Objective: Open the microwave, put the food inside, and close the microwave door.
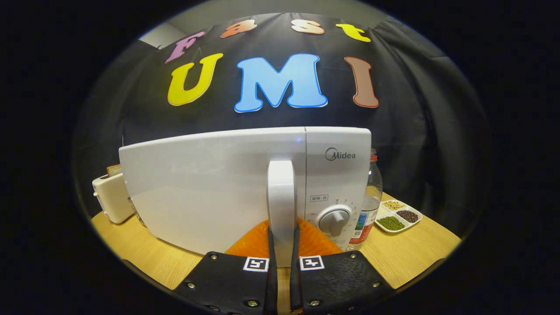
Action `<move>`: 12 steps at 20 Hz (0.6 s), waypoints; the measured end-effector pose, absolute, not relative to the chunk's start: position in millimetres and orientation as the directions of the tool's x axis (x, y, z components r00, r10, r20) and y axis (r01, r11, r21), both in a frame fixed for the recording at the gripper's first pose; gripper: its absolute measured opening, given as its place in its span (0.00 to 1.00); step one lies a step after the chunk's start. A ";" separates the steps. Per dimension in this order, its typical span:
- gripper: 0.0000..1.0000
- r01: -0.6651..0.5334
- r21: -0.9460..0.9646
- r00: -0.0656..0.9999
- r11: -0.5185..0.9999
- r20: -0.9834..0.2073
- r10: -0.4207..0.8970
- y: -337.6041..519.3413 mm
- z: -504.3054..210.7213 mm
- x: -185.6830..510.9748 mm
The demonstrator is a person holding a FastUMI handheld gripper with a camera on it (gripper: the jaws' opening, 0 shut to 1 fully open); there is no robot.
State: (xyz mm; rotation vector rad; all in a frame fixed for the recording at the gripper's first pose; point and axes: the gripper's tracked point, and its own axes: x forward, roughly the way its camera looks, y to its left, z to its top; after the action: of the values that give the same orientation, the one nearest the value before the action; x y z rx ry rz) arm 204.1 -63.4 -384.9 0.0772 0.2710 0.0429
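Observation:
A white microwave [210,188] stands on the wooden table [411,253] right in front of me, its door closed or nearly so. The door's upright white handle [281,192] runs down between my two fingers. My gripper [283,245] is shut on that handle, one finger [271,249] pressing each side of its lower part. To the right of the handle is the control panel with a round dial [334,220].
A white toaster [110,197] with bread in it stands left of the microwave. A clear water bottle [369,201] sits just right of it, and beyond that a white divided dish [398,215] of beans. Black cloth walls the booth behind.

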 end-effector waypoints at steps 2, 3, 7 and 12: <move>0.11 -0.040 0.040 0.968 0.998 -0.246 0.048 -62.4 -382.2 202.4; 0.08 -0.035 0.037 0.968 0.999 -0.247 0.043 -61.5 -382.8 193.0; 0.08 -0.062 0.013 0.964 0.998 -0.259 0.064 -57.7 -381.0 168.8; 0.08 -0.100 0.015 0.953 0.995 -0.285 0.100 -43.5 -375.2 120.9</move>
State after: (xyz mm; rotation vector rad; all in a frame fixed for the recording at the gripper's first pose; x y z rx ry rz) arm 120.9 -43.5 -375.2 0.0001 0.2898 0.1019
